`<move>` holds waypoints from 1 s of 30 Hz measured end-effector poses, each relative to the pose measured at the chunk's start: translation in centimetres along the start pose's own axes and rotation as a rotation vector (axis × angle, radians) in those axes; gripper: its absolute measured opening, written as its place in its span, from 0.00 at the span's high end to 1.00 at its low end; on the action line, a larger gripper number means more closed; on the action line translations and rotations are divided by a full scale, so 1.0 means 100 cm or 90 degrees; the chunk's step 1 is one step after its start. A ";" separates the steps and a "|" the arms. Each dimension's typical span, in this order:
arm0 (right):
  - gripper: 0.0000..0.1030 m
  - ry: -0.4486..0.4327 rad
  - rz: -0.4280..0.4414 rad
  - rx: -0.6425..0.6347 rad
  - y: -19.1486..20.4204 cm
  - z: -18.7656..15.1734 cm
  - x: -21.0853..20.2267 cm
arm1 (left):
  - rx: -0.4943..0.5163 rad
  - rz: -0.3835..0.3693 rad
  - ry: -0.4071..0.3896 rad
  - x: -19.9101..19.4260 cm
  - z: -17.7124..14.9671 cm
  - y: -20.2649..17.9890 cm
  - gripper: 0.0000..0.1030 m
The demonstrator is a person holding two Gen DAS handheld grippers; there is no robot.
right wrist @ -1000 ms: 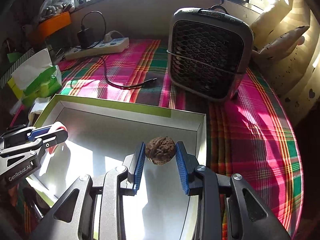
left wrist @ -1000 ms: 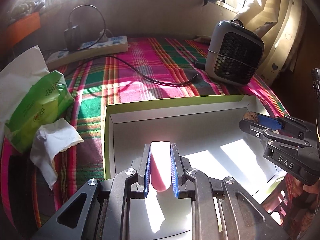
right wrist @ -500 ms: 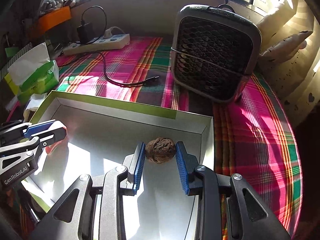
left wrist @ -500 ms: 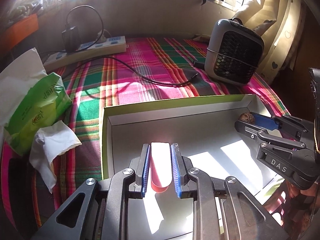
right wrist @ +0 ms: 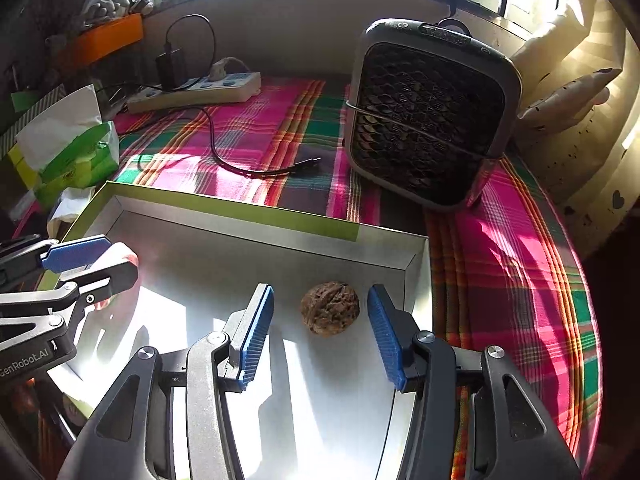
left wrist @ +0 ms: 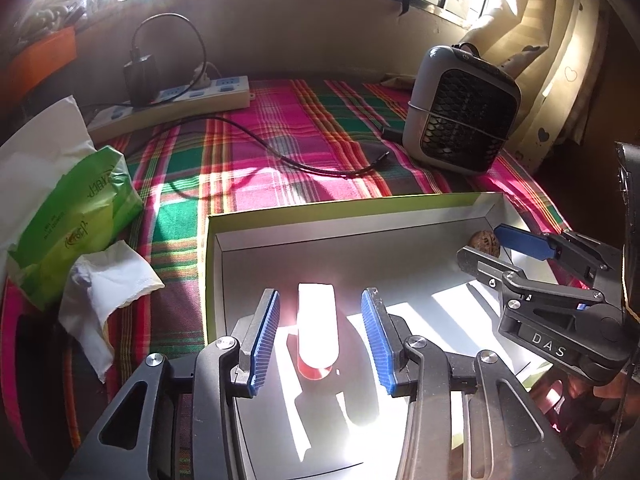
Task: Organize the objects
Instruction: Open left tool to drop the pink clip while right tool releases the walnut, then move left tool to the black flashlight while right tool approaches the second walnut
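Release step: left gripper (left wrist: 320, 336) spread wide around the pink-red piece (left wrist: 317, 332) lying on the box (left wrist: 320, 210) floor, right gripper (right wrist: 320, 332) likewise unclenched around the walnut (right wrist: 330, 307) near the right wall; next move, I judge, is backing both straight out without nudging either.

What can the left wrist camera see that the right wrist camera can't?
Only the left wrist view shows the whole pink stick, glowing in sunlight between the open left gripper, and the crumpled white tissue in full.

Only the right wrist view shows the walnut up close, lying loose between the open right gripper, and the orange bin clearly.

Both show the white box, the small fan, the power strip, the black cable, the green tissue pack and the plaid cloth.
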State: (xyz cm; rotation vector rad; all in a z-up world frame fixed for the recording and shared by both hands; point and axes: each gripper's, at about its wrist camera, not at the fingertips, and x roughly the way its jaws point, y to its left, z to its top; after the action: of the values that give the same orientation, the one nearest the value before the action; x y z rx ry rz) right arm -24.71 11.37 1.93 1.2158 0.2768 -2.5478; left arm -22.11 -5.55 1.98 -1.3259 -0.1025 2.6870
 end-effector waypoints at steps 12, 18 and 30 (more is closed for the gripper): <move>0.50 -0.023 0.010 0.017 0.000 -0.014 -0.029 | -0.004 0.014 -0.027 -0.027 -0.014 0.003 0.59; 0.50 -0.039 0.015 0.022 0.004 -0.026 -0.049 | 0.006 0.022 -0.045 -0.045 -0.026 -0.001 0.59; 0.50 -0.052 0.016 0.034 0.005 -0.056 -0.073 | 0.002 0.011 -0.068 -0.075 -0.050 0.002 0.59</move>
State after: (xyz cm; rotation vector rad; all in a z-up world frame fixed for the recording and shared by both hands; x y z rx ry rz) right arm -16.14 13.94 4.20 1.1237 0.1744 -2.5903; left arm -13.67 -6.99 4.73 -1.1876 -0.0992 2.7712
